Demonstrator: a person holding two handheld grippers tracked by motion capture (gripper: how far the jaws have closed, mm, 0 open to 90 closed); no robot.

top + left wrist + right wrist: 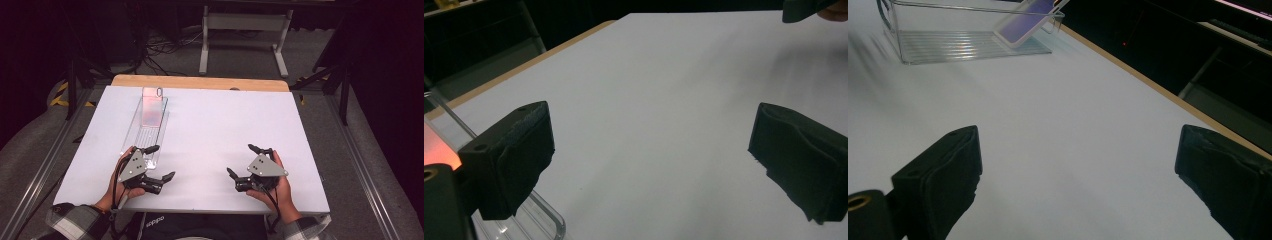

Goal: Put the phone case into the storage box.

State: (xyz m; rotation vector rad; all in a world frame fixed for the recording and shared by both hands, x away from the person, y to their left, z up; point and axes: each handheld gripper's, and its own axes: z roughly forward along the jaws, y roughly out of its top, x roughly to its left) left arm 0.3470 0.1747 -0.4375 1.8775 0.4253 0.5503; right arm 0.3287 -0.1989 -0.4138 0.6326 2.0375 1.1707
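While held low near the front edge of the white surface (210, 125): left tool (159, 162), right tool (241, 160), both spread wide, empty. Between them, bare room. One clear tray (137, 132) far left, one pink phone case (151, 107) leaning inside.

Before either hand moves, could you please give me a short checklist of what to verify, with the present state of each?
1. Left tongs open and holding nothing: ok.
2. Right tongs open and holding nothing: ok.
3. Clear plastic tray resting flat on the white table: ok.
4. Pink phone case inside the tray, leaning on its far end: ok.
5. Left tongs apart from the tray's near end: cannot tell; they sit right beside it.
6. Tabletop between the two tongs free of objects: ok.
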